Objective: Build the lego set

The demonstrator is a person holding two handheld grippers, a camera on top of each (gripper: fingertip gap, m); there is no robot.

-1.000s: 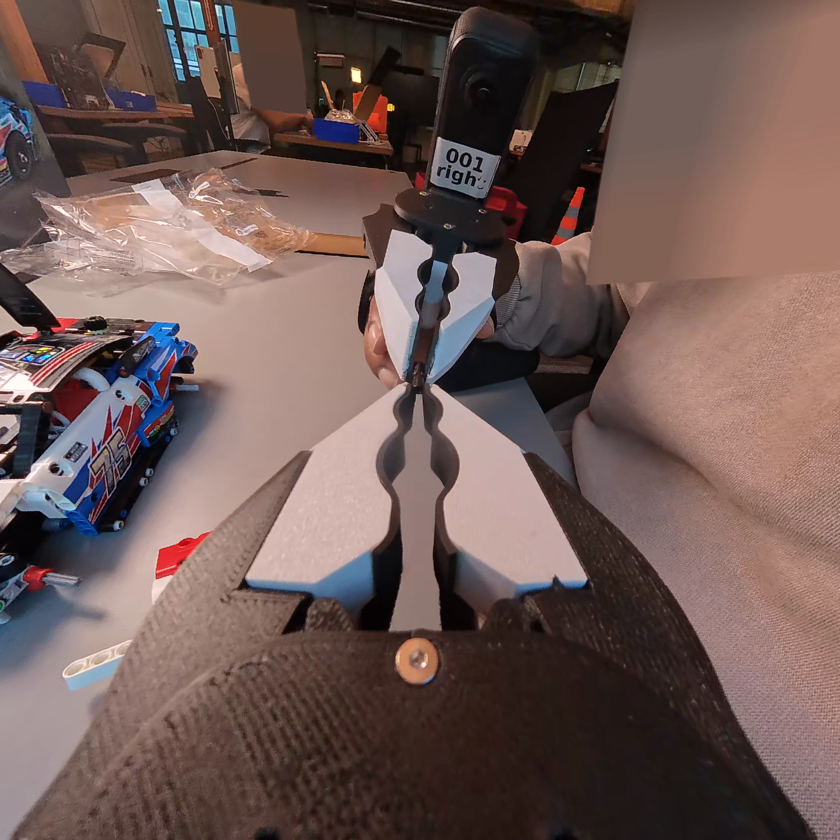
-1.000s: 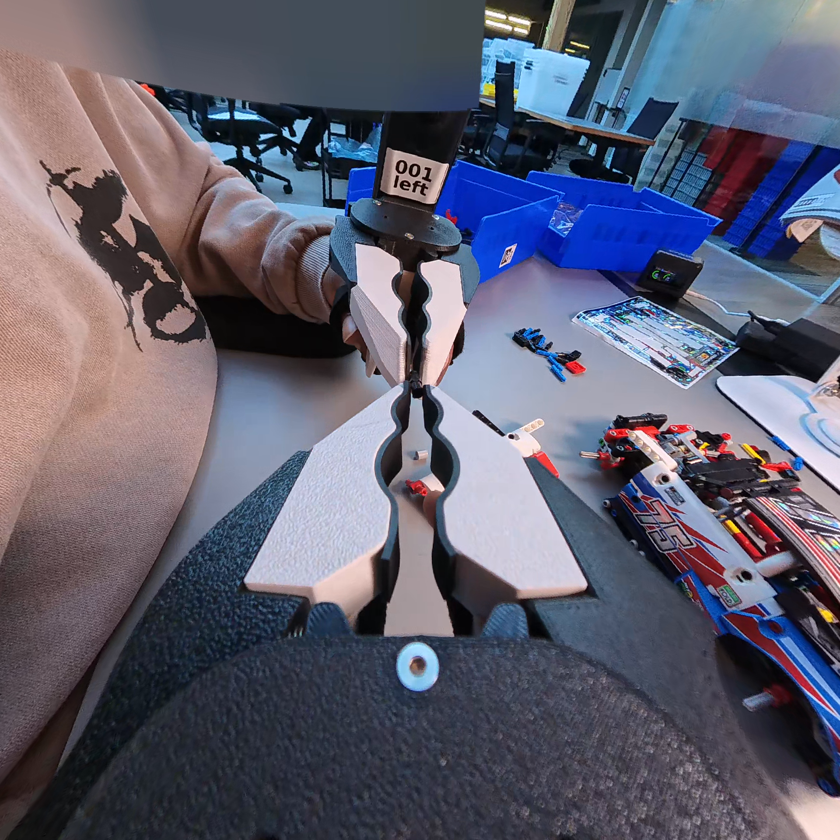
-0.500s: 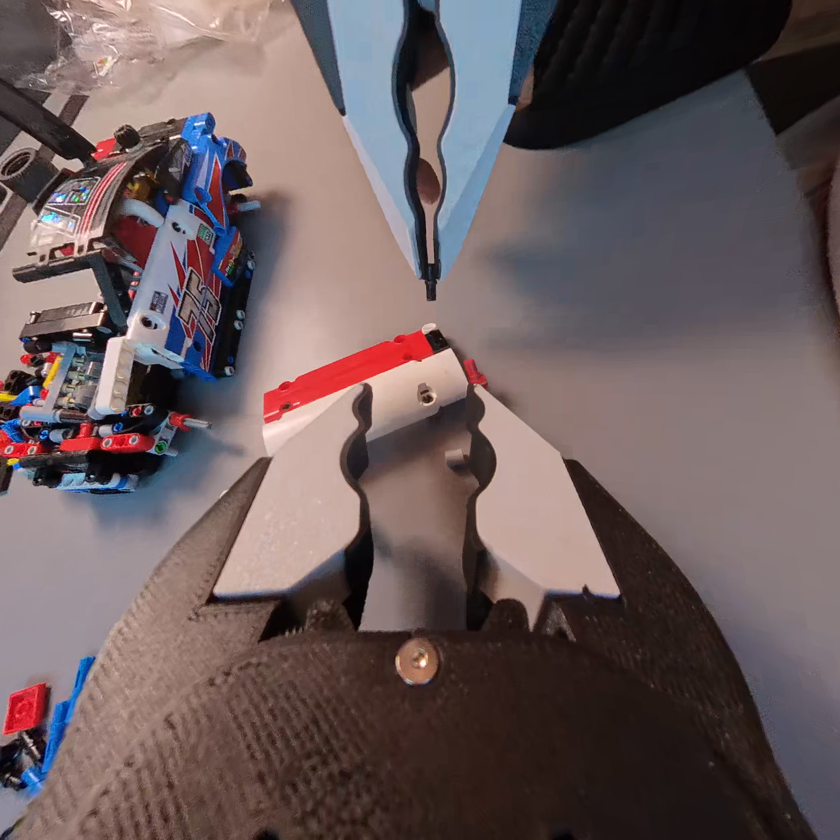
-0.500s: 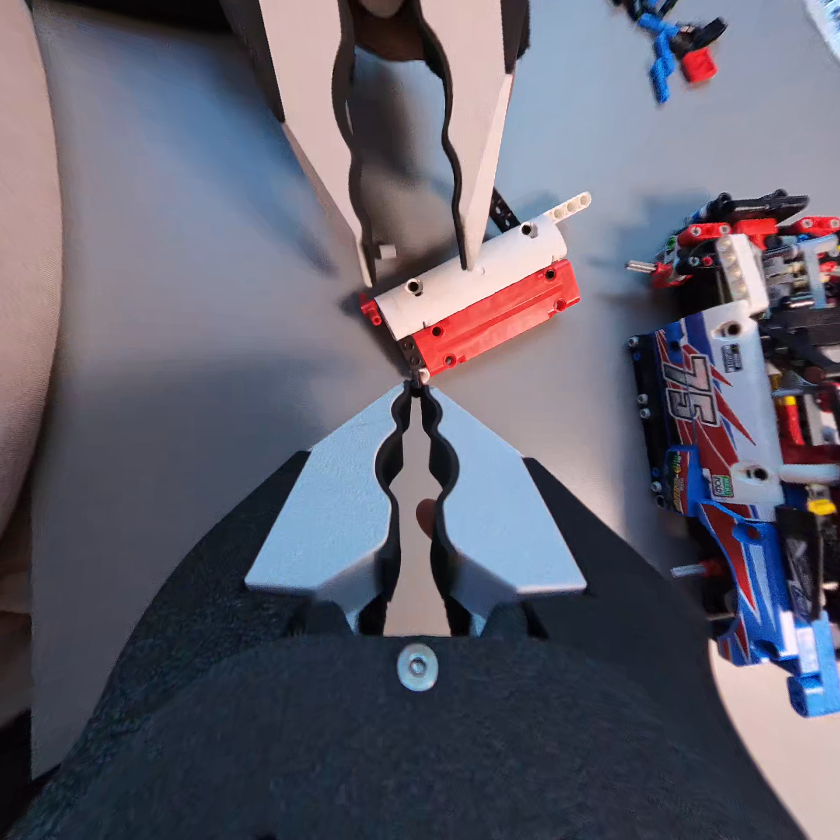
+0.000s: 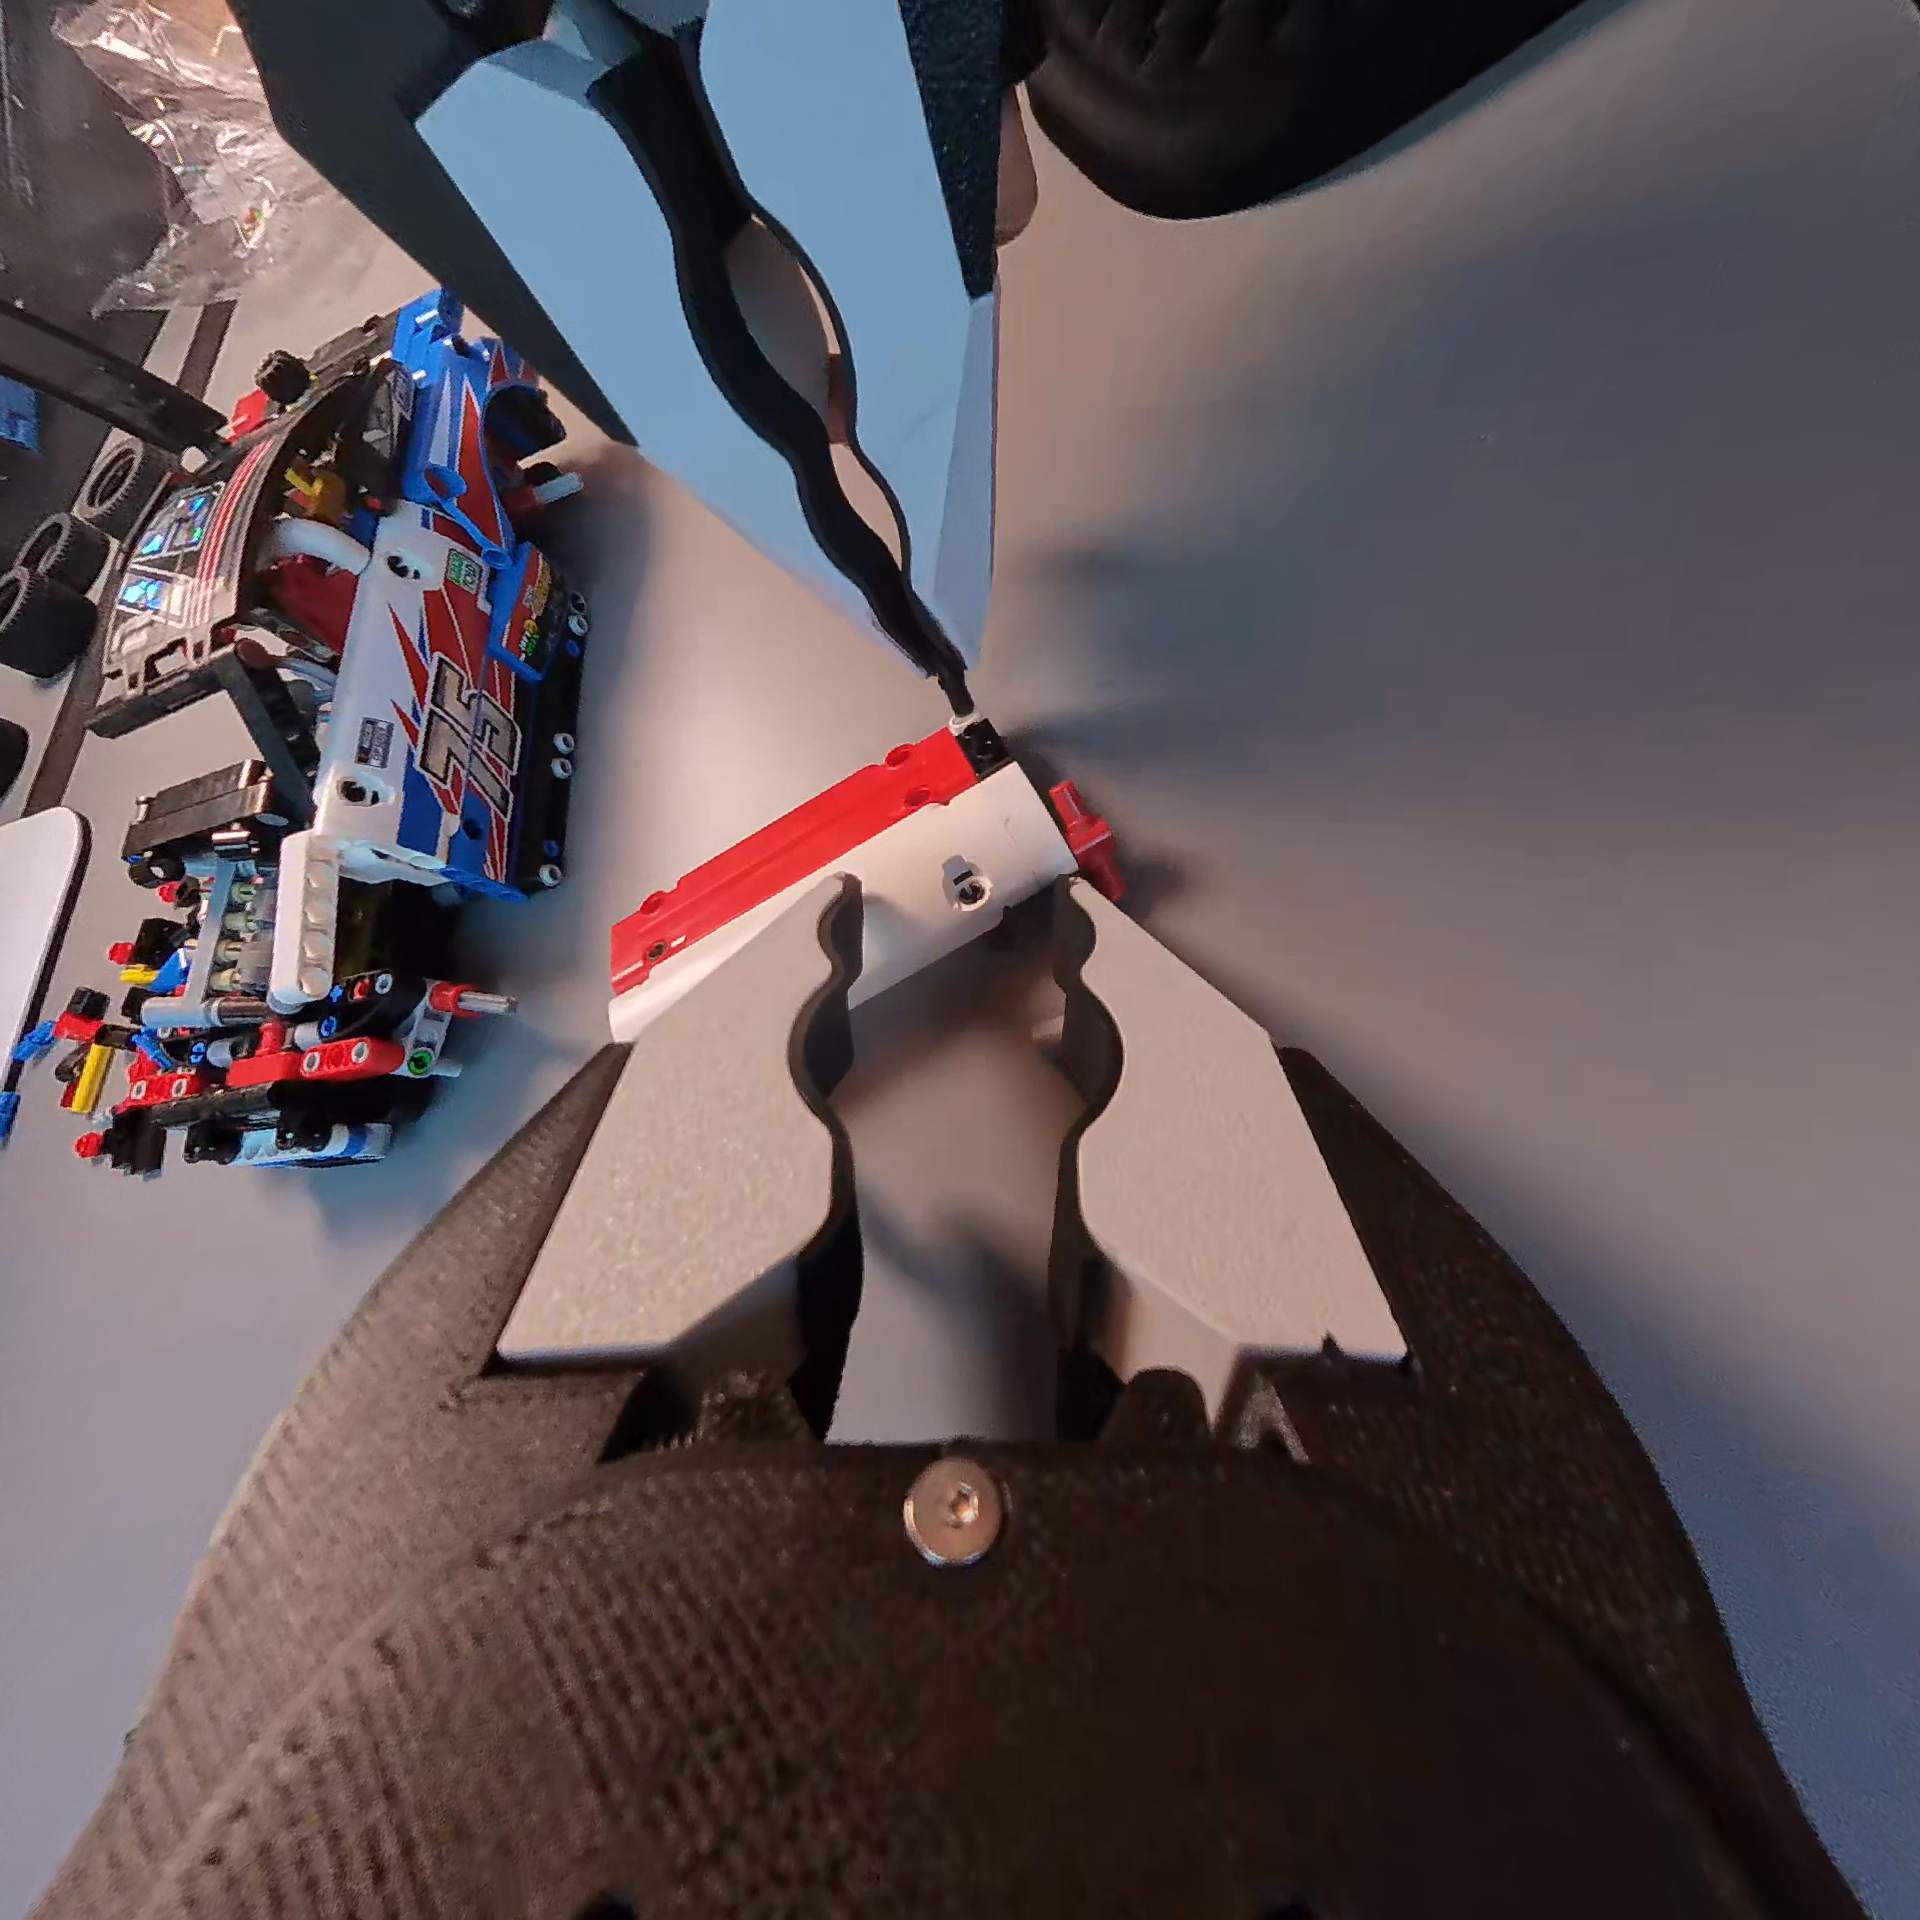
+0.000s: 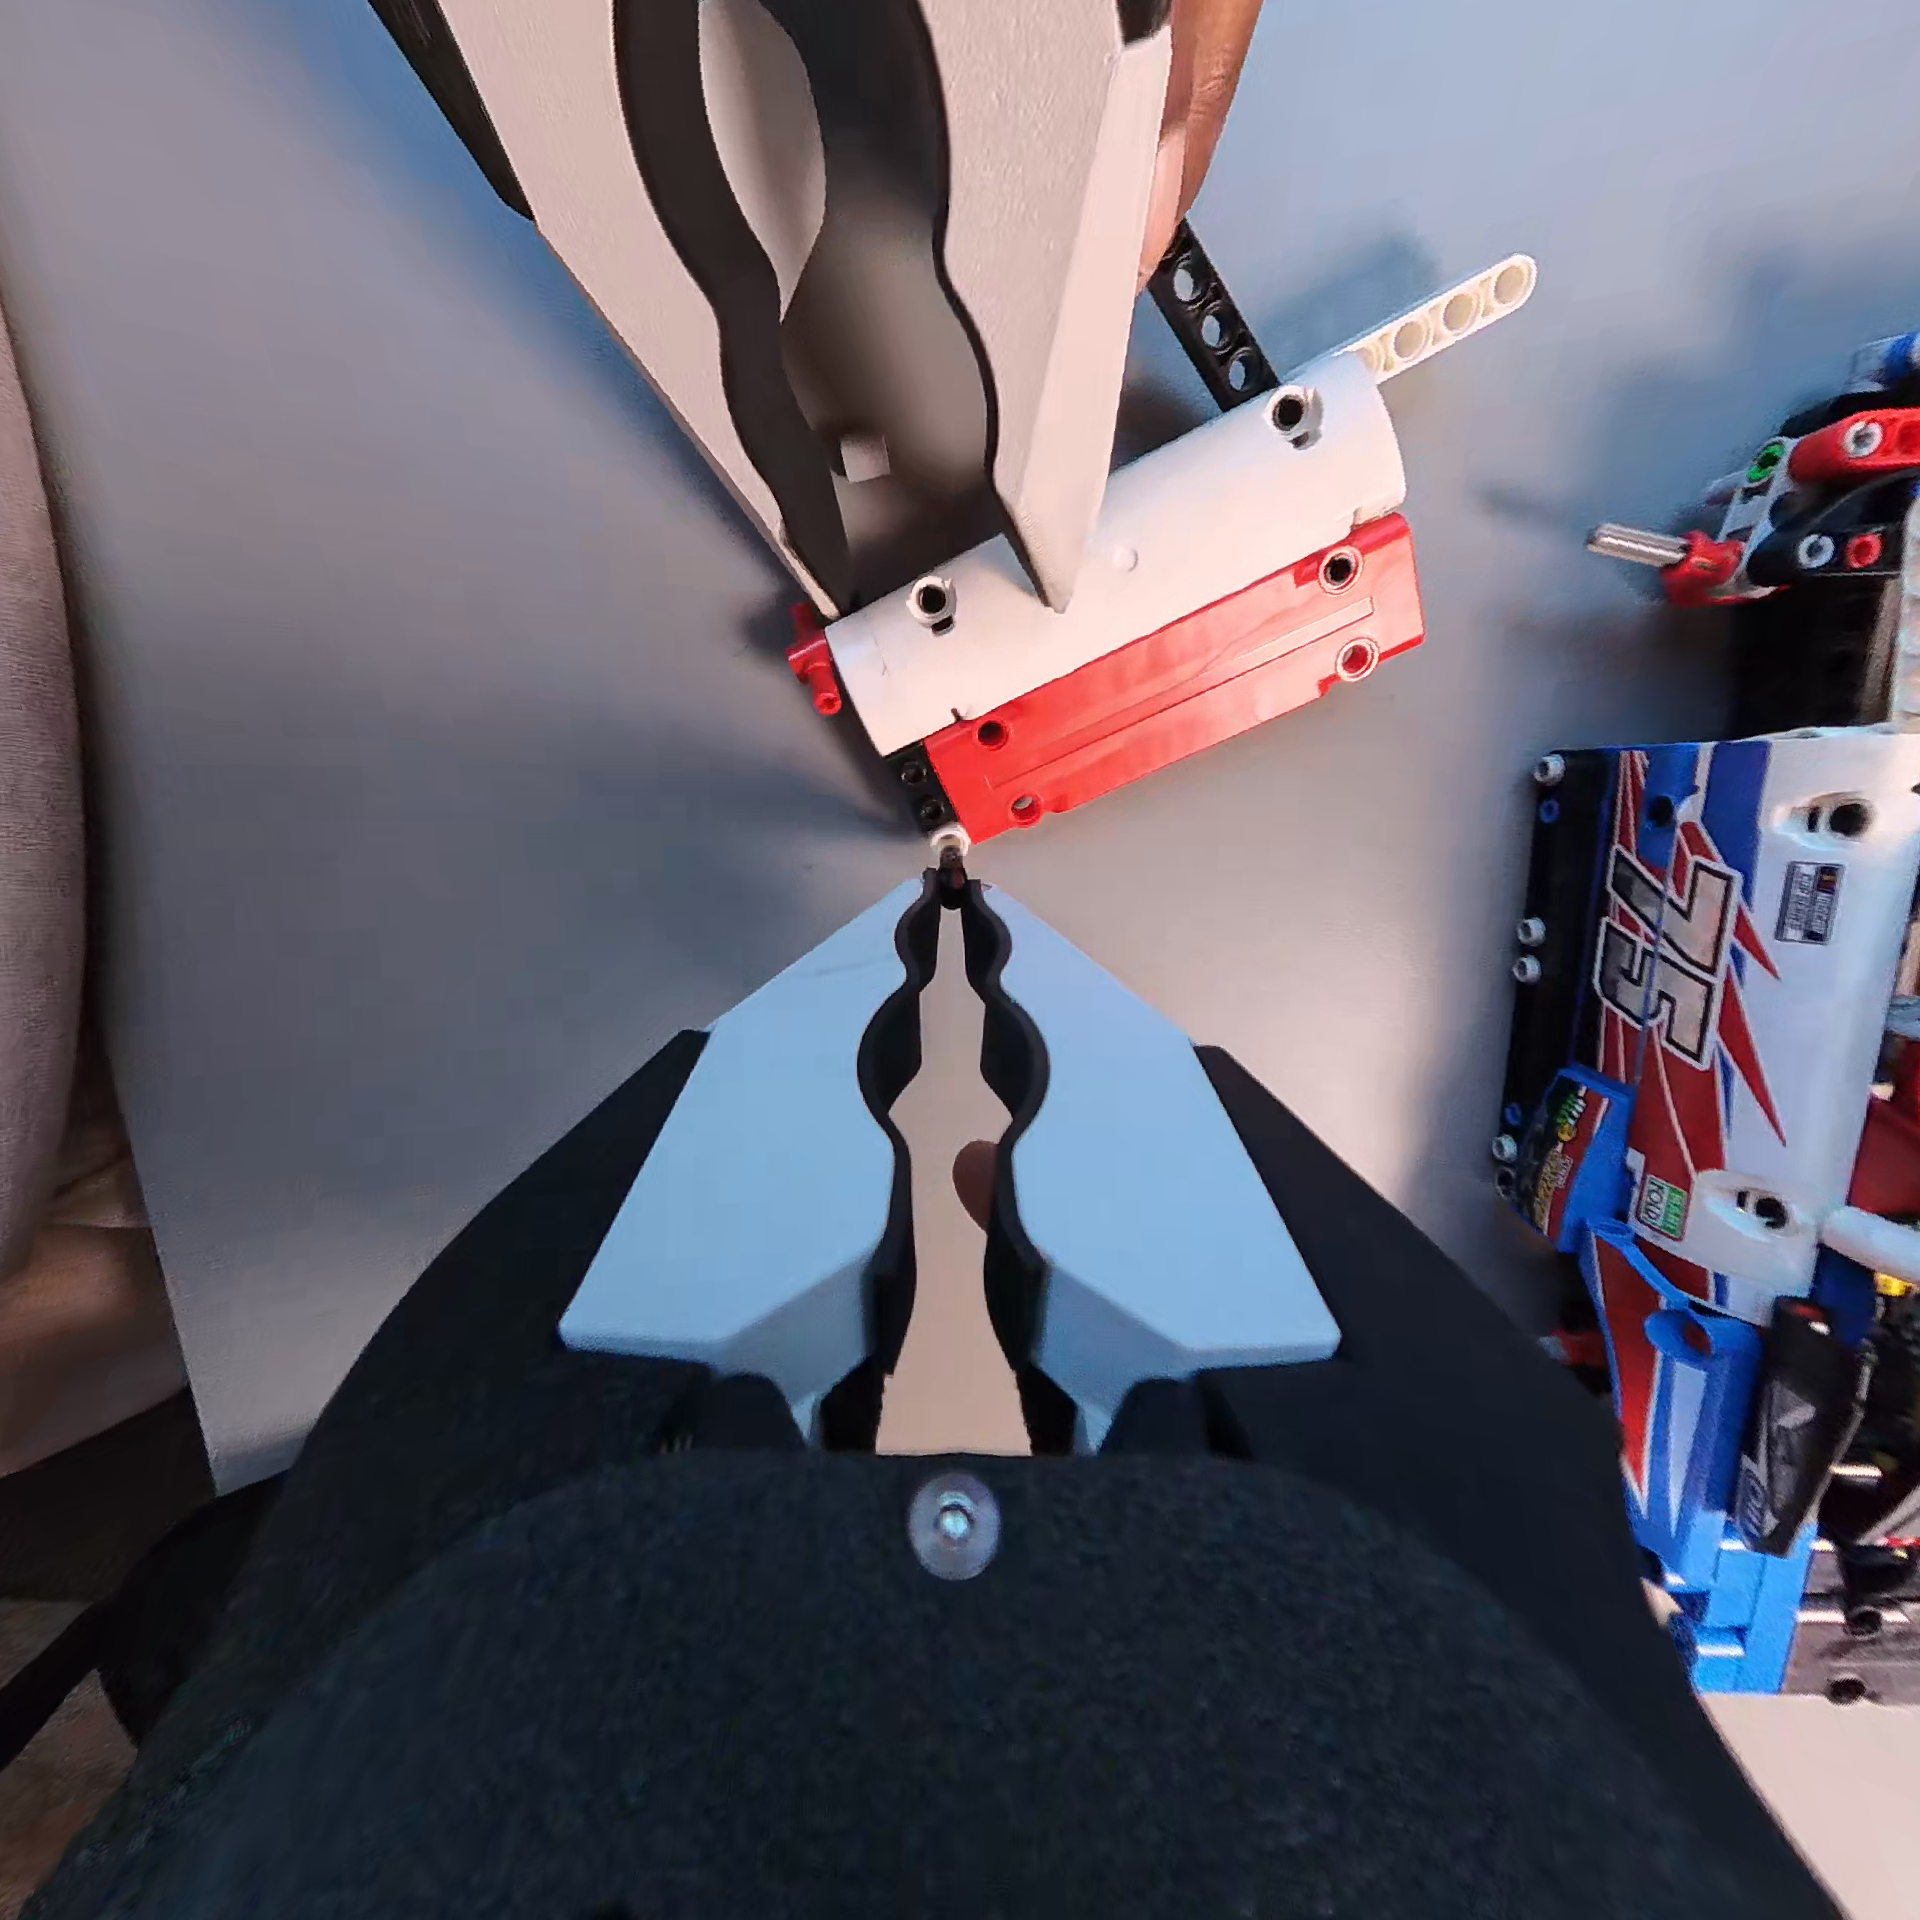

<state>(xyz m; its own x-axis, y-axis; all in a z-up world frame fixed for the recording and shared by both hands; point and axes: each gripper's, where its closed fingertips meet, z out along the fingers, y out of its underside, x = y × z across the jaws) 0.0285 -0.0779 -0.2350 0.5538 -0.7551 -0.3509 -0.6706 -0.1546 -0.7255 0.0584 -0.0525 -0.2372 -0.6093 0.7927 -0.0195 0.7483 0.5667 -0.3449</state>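
Note:
A white and red panel assembly [image 5: 914,831] lies on the grey table; it also shows in the right wrist view [image 6: 1143,665]. My left gripper [image 5: 956,914] is open, its tips down over the white end of the assembly, one fingertip [image 6: 1060,582] on the white panel, the other at its end by a red pin [image 5: 1081,831]. My right gripper [image 6: 951,883] is shut on a small black pin [image 6: 951,868] and holds it against the black beam end [image 6: 920,790] at the assembly's corner. In the left wrist view the right gripper [image 5: 940,665] comes down from above.
The partly built blue, white and red race car [image 5: 416,748] stands left of the assembly, on the right in the right wrist view [image 6: 1714,1039]. A black beam [image 6: 1205,312] and a white beam [image 6: 1455,312] stick out behind the assembly. Tyres [image 5: 42,592], plastic bags [image 5: 177,156] and loose parts [image 5: 83,1049] lie far left. Some 5 centimeters of space lies between my two pairs of fingers.
Both grippers dropped from meeting tip to tip in the air to the table. The left one opened over the assembly. The right one brought the pin up to the assembly's corner.

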